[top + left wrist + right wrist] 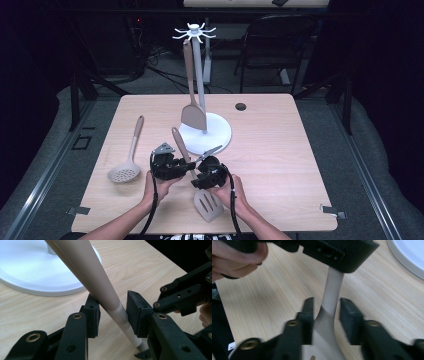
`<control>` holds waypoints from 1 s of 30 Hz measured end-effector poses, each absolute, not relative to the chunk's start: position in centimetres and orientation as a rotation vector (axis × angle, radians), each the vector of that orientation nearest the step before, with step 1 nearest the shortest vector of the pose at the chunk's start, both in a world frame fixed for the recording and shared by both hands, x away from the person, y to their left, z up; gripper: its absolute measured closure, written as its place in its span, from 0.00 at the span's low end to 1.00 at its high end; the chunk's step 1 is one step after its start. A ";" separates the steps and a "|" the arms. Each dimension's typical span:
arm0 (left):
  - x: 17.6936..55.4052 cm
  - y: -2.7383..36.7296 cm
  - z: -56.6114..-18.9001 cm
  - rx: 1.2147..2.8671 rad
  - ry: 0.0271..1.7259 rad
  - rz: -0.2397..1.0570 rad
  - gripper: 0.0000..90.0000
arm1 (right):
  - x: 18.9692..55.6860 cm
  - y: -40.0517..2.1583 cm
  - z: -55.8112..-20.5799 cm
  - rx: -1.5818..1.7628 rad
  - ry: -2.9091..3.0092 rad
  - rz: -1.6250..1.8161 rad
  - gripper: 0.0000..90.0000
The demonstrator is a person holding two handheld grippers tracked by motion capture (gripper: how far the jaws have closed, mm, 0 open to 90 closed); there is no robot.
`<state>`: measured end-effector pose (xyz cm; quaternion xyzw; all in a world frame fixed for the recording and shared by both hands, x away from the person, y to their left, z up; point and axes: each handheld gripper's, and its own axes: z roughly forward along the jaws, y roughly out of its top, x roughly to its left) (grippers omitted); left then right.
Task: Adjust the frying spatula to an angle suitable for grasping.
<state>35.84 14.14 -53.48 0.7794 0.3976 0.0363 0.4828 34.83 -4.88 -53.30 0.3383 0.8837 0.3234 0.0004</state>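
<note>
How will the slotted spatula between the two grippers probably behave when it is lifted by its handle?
The slotted spatula looks stiff: in the left gripper view its handle runs straight. The handle is round, smooth and tapered, so it may slip or turn between the pads. The broad blade lies at one end, so it would probably tip blade-down if held far up the handle.

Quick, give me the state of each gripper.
Left gripper: jaws around the slotted spatula handle, grip not certain.
Right gripper: open, jaws either side of the spatula's neck.
</note>
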 end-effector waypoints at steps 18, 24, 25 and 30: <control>37.2 13.9 -52.3 1.901 0.918 0.037 0.76 | 34.8 -9.6 -51.4 1.120 2.685 0.971 0.15; 37.8 13.4 -51.8 1.892 0.904 0.022 0.77 | 35.2 -11.4 -51.2 1.139 2.650 0.943 0.09; 37.9 13.4 -51.7 1.894 0.890 0.019 0.78 | 35.3 -11.5 -51.2 1.142 2.640 0.952 0.08; 38.3 12.9 -51.2 1.891 0.879 0.011 0.79 | 35.6 -11.8 -51.4 1.151 2.637 0.884 0.07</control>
